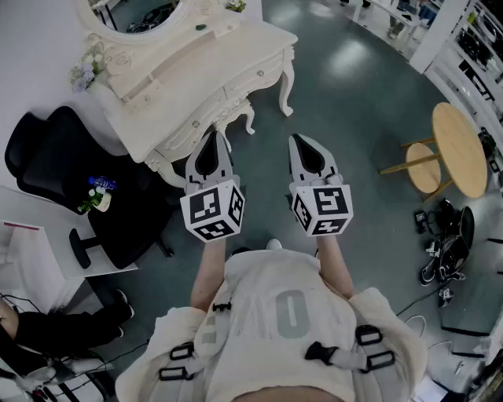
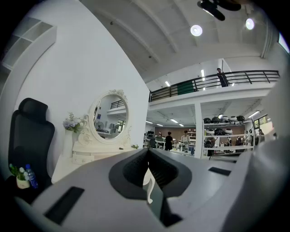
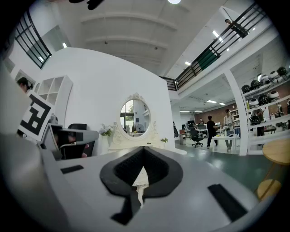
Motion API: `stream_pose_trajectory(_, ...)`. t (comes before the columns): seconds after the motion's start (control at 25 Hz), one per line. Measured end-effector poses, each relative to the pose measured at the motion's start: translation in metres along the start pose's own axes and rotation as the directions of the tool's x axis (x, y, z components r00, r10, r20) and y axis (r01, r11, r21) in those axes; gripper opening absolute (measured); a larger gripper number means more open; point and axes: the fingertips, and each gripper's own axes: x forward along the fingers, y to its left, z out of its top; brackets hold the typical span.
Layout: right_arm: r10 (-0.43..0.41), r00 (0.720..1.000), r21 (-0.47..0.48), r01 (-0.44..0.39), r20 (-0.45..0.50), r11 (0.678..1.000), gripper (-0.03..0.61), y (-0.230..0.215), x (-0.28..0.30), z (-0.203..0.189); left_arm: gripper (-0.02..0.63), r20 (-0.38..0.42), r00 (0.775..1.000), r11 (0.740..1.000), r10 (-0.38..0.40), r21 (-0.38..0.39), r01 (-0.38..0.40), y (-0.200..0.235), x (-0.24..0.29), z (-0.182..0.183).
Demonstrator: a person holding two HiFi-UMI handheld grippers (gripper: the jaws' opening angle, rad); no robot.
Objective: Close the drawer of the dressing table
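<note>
Both the left gripper (image 1: pixel 212 140) and right gripper (image 1: pixel 303 143) are clenched empty, level, aimed at the dressing table (image 1: pixel 236 47), guessing closed tips shove its drawer (image 1: pixel 253 77) better.

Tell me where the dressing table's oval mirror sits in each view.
Head view: mirror at the top left, cut off by the picture's edge.
Left gripper view: mirror left of centre.
Right gripper view: mirror near the centre.
Shared landmark: pale flowers just left of the mirror.
</note>
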Motion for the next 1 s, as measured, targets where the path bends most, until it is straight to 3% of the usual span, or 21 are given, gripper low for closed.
stream_pose_trajectory(0.32, 0.004, 1.0, 0.02, -0.004, -0.008, 1.0, 0.008, -0.008, 0.002, -0.004, 0.02, -0.009, 1.0, 1.0, -0.016, 0.005, 0.016, -0.008, 0.009, -0.005)
stream_pose_trajectory(0.52, 0.013, 1.0, 0.091, -0.014, 0.007, 0.996, 0.008, -0.017, -0.002, -0.007, 0.02, -0.016, 1.0, 1.0, -0.017, 0.008, 0.017, -0.015, 0.008, -0.01)
stream_pose_trajectory(0.64, 0.021, 1.0, 0.124, -0.022, 0.007, 0.992, 0.008, -0.02, 0.0, -0.009, 0.02, -0.024, 1.0, 1.0, 0.005, 0.013, -0.005, -0.012, 0.002, -0.012)
stream_pose_trajectory(1.0, 0.089, 0.996, 0.103, -0.086, -0.025, 0.991, 0.009, 0.001, 0.02, -0.022, 0.02, -0.022, 0.993, 0.993, 0.116, 0.013, -0.116, 0.03, -0.004, -0.012)
